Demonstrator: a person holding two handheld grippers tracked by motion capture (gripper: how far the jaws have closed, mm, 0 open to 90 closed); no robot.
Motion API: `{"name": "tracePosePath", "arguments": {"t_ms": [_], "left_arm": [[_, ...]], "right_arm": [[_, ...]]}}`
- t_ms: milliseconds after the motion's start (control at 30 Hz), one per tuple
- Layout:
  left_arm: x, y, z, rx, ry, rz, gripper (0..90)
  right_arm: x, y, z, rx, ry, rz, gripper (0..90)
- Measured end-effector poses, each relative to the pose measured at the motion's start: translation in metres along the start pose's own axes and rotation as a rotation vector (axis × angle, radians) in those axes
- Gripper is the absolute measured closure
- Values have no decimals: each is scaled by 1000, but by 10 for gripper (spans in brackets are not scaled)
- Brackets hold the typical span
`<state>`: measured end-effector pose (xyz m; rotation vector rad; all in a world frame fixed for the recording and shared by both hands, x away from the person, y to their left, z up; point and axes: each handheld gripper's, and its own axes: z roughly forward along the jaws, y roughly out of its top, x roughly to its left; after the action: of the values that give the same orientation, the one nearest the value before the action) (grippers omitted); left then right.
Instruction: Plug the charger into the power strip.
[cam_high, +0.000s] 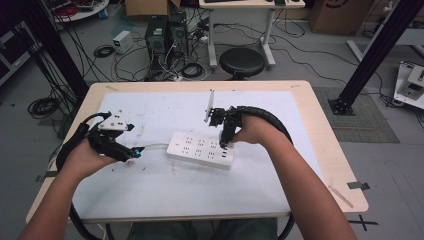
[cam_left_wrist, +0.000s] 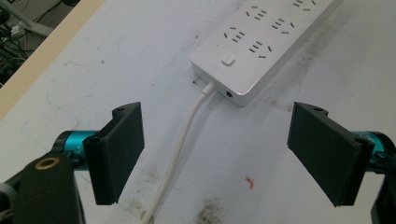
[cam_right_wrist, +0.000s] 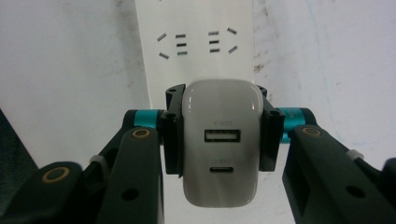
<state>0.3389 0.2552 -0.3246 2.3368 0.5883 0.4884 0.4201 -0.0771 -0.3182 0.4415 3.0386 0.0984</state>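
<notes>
a scuffed white mat (cam_high: 165, 195) covers the wooden table (cam_high: 327, 145); cables and a black stool (cam_high: 242, 62) sit on the floor behind. the left claw (cam_left_wrist: 215, 154) hangs wide apart over the white cord (cam_left_wrist: 180, 149). the right claw (cam_right_wrist: 219, 135) squeezes a white charger (cam_right_wrist: 220, 144) right above the power strip (cam_high: 192, 147).

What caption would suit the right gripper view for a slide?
Right gripper clamps a white charger by its sides above a white power strip on the table.
</notes>
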Motion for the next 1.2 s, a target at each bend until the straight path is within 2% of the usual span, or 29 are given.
{"name": "tracePosePath", "arguments": {"t_ms": [167,267,467,667,867,933,1000,1100,1200], "left_arm": [[2,-3,-3,10,9,-1,188],[3,-4,-6,13,11,-7,188],[7,-9,-9,18,23,-15,187],[8,-13,-11,21,27,-23,188],[9,-16,-11,29,28,-24,188],[10,-16,-11,33,28,-23,188],[11,-17,-11,31,31,-27,188],[11,-19,-10,32,30,-27,188],[11,-20,-9,28,28,-36,188]], "right_arm": [[-4,11,6,23,18,-17,635],[-8,19,14,16,28,-35,635],[-12,27,20,1,50,-42,635],[-16,32,29,-10,63,-16,634],[-18,35,34,-16,78,-19,634],[-18,34,36,-35,92,-10,634],[-17,35,36,-22,80,-9,634],[-18,35,38,-32,85,0,634],[-20,35,40,-42,98,-10,634]]}}
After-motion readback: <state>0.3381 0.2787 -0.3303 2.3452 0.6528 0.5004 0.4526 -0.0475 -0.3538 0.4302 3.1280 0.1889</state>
